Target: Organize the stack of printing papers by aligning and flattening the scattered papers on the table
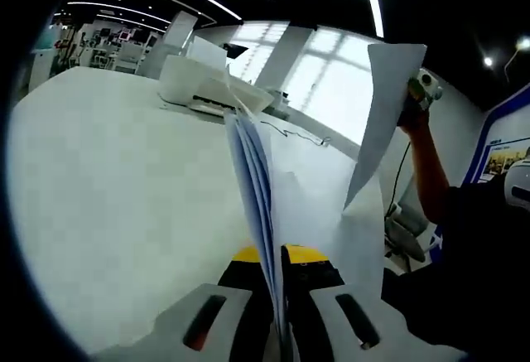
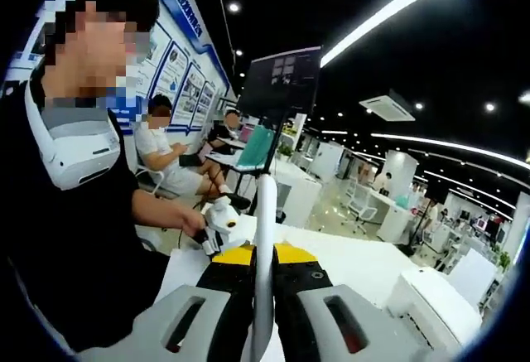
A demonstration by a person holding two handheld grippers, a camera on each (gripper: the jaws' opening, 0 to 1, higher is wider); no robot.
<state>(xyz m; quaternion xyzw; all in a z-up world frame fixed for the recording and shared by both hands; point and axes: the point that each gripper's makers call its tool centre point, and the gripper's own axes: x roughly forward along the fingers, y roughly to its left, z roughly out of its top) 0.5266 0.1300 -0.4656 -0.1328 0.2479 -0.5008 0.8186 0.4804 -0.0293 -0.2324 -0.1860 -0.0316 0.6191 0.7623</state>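
Observation:
The stack of white papers (image 1: 258,188) stands edge-on, lifted above the white table (image 1: 108,188). My left gripper (image 1: 277,300) is shut on its near edge, with the sheets running up between the jaws. The stack's far end (image 1: 385,113) bends upward at the right, where my right gripper (image 1: 422,89) pinches it in the person's hand. In the right gripper view the paper (image 2: 265,238) shows as a thin white edge clamped by my right gripper (image 2: 263,308). Beyond it, the left gripper (image 2: 222,225) is held in a hand above the table.
A white printer (image 1: 207,84) sits at the table's far side, also seen low right as the printer (image 2: 435,296). The person holding the grippers (image 2: 74,213) stands close at the left. A dark monitor (image 2: 281,80) and seated people (image 2: 166,159) lie behind.

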